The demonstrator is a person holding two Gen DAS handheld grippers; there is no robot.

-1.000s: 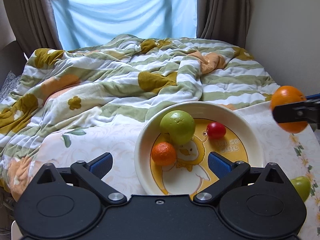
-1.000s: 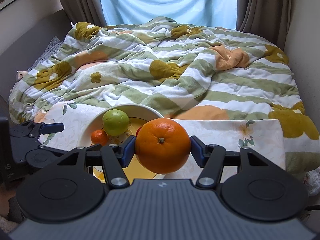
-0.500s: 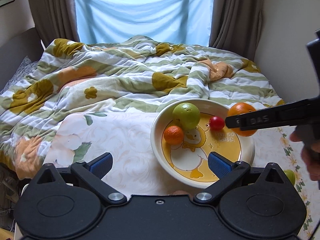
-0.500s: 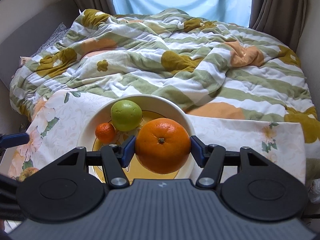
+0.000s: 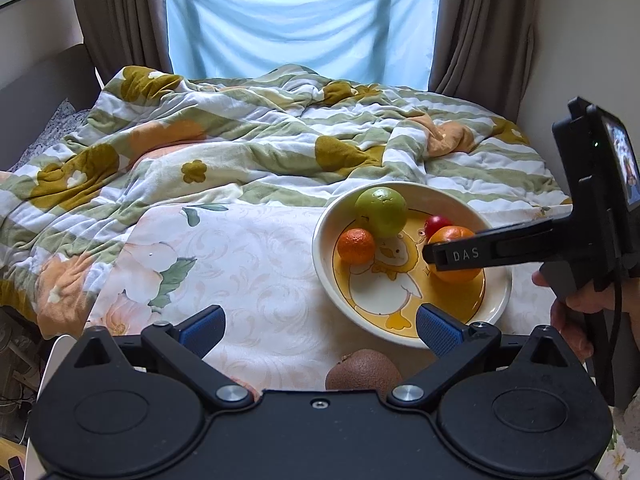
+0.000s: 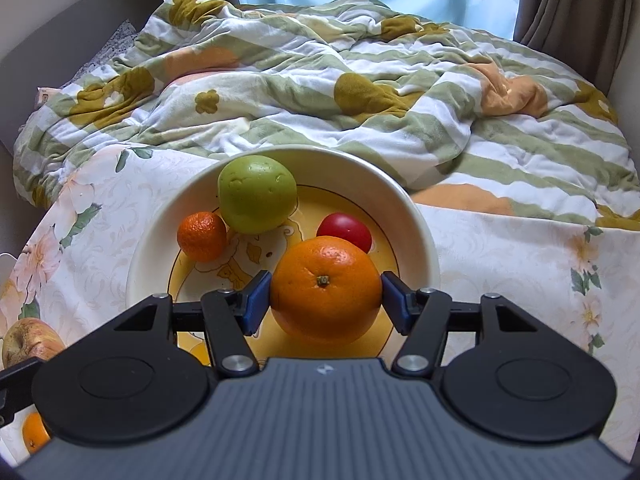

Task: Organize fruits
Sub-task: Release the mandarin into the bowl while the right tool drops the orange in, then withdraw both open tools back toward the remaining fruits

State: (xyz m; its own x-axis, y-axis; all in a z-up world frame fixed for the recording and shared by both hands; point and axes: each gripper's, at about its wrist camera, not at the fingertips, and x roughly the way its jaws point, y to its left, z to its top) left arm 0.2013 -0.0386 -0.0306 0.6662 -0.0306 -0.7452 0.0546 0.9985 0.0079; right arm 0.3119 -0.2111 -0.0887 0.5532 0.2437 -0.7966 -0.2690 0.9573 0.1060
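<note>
Orange point(image 6: 326, 285) now sits low over the plate point(image 6: 416, 216), carried in from beyond the rim a second ago, right claw point(image 6: 325, 300) clamped on it. Left claw point(image 5: 318, 330) empty, spread wide, pulled back. Release looks imminent; beyond, mandarin point(image 6: 202, 236), green apple point(image 6: 257, 194), red fruit point(image 6: 345, 229).

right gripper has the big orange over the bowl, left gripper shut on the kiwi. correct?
Not quite. The left gripper is open and empty; the kiwi lies loose on the cloth, as the left wrist view shows. The right gripper does hold the big orange over the bowl.
</note>
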